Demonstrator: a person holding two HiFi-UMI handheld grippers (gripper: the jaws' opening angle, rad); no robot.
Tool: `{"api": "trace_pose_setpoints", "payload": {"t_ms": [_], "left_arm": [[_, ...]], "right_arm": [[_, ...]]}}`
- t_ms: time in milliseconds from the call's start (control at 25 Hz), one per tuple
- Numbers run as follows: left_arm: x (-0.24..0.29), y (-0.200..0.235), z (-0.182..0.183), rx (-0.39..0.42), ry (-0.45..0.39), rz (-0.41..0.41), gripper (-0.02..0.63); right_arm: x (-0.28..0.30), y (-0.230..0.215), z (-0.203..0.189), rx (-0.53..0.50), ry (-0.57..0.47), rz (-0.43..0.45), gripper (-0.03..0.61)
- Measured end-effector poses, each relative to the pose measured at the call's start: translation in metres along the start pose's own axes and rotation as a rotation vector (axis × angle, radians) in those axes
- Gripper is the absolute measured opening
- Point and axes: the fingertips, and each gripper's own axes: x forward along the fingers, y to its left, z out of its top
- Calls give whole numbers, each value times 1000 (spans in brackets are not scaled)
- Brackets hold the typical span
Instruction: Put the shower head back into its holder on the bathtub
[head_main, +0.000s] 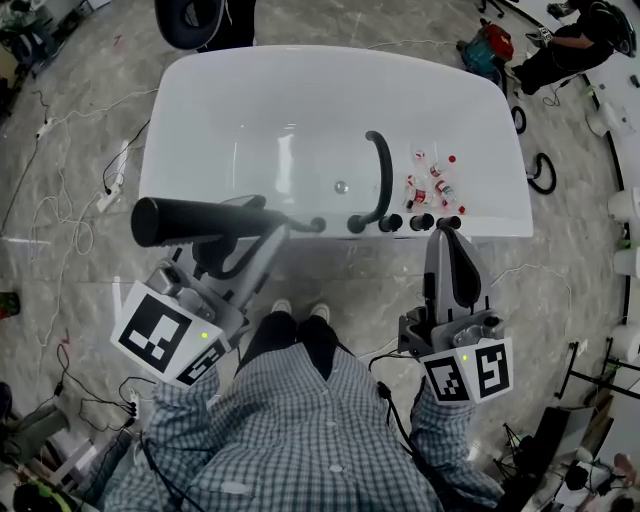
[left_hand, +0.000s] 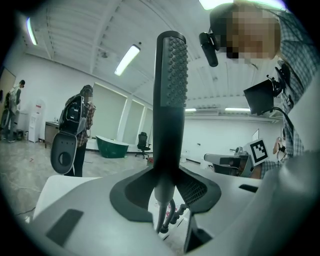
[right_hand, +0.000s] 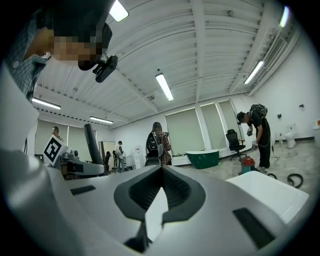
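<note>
Clamping shower head (head_main: 180, 220) crosswise, left tool (head_main: 255, 228)

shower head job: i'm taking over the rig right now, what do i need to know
Left gripper: shut on the handle of the black stick-shaped shower head, held in the air by the near rim of the white bathtub.
Right gripper: shut, empty, pointing at the row of black fittings on that rim.
Done: shower head is in hand.
Left: seat it in its holder, probably among those fittings; I can't tell which one it is.
</note>
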Motion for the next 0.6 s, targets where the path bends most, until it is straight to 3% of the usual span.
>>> {"api": "trace_pose_setpoints", "payload": {"t_ms": [600], "left_arm": [[41, 11, -43, -25, 75, 12, 141]], "right_arm": [[28, -24, -36, 42, 68, 29, 15]]}}
